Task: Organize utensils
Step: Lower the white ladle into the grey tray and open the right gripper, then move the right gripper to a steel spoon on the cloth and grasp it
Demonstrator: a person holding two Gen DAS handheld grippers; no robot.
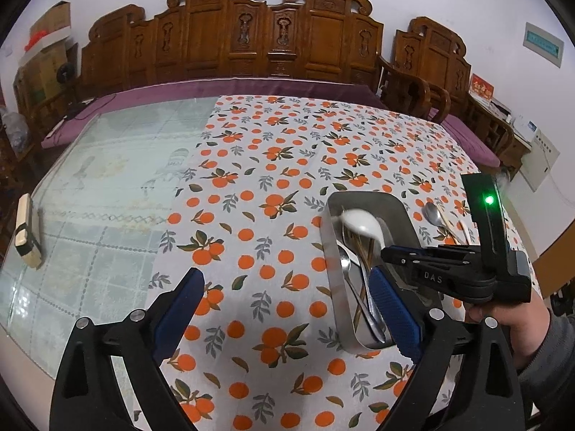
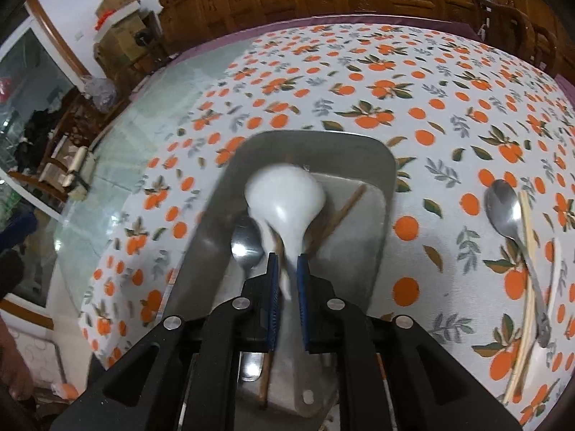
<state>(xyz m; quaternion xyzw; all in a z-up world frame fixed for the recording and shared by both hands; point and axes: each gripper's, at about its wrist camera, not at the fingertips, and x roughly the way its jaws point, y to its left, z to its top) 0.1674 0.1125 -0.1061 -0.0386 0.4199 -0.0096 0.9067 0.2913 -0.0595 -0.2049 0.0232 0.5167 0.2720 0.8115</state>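
Observation:
A steel tray [image 1: 406,212] [image 2: 381,186] lies on the orange-print cloth. It holds a metal spoon [image 1: 346,264] [image 2: 246,242] and brown chopsticks [image 2: 341,213]. My right gripper [image 2: 287,262] [image 1: 386,253] is shut on the handle of a white ceramic spoon [image 2: 284,197] [image 1: 361,224] and holds it over the tray, bowl forward. My left gripper [image 1: 284,305] is open and empty, low over the cloth left of the tray. Another metal spoon [image 2: 505,204] [image 1: 433,213] and pale chopsticks [image 2: 528,237] lie on the cloth right of the tray.
The left part of the table is glass over a pale green pattern [image 1: 107,186]. A small wooden block [image 1: 27,230] stands near its left edge. Carved wooden chairs [image 1: 251,36] line the far side.

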